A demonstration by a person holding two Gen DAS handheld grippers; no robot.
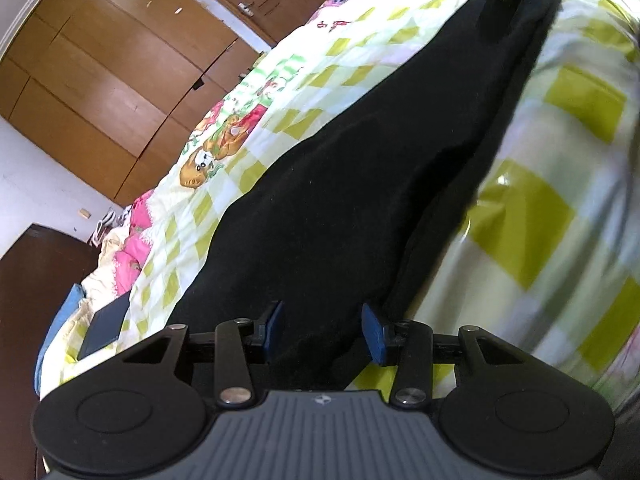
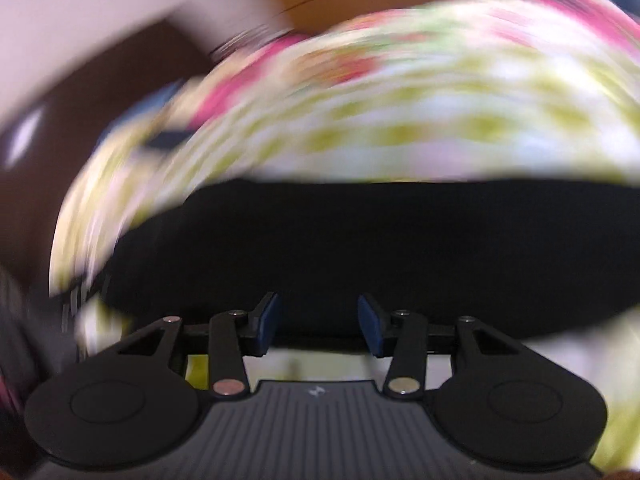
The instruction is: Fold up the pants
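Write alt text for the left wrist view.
Black pants lie stretched along a bed covered by a green-checked cartoon quilt, their near end between the left gripper's parted blue jaws. A wooden wardrobe stands beyond the bed.

Wooden wardrobe (image 1: 104, 80), white wall (image 1: 36, 184)

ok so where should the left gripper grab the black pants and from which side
Probably the near end of the pants, the edge lying between the left gripper fingers. Come in low from this end, along the length of the cloth: it lies flat and stretched away across the quilt, so only an edge gives the pads something to pinch. The jaws look apart, not yet pressing on the cloth.
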